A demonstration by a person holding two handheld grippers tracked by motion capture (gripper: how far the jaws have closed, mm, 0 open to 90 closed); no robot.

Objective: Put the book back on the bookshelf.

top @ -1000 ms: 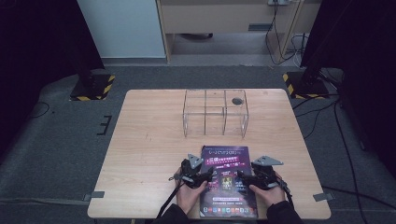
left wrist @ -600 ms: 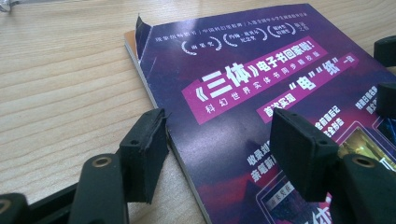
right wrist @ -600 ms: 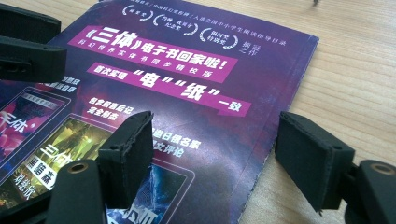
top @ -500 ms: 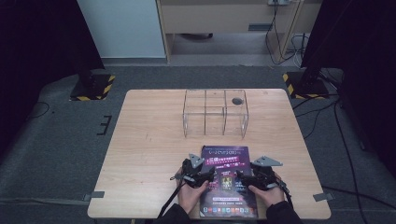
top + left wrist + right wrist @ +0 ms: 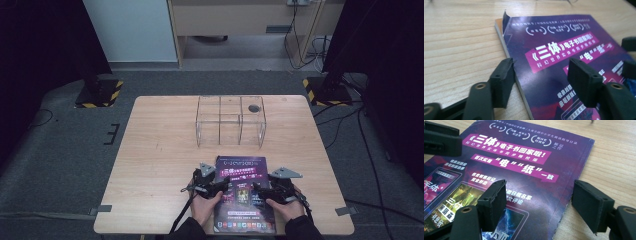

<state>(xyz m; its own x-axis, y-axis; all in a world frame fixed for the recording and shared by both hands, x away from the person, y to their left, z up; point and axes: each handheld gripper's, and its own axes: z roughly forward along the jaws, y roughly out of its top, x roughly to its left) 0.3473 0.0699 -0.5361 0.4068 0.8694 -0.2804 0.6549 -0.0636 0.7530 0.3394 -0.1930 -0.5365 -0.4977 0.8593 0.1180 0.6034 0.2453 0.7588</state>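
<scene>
A purple paperback book (image 5: pixel 241 171) with white and pink print lies flat near the table's front edge. My left gripper (image 5: pixel 218 188) is at its left side and is open. In the left gripper view my left gripper (image 5: pixel 544 80) straddles the spine edge of the book (image 5: pixel 554 47): one pad over the wood, the other above the cover. Its jaws have just been closing a little, with that edge between them. My right gripper (image 5: pixel 261 190) is open too. In its own view my right gripper (image 5: pixel 540 200) straddles the right edge of the book (image 5: pixel 524 162).
A clear divided box (image 5: pixel 230 125) stands at the middle back of the wooden table (image 5: pixel 160 150), with a small dark round thing (image 5: pixel 254 107) in its right part. Bare wood lies to the left and right of the book. The person's hands are at the front edge.
</scene>
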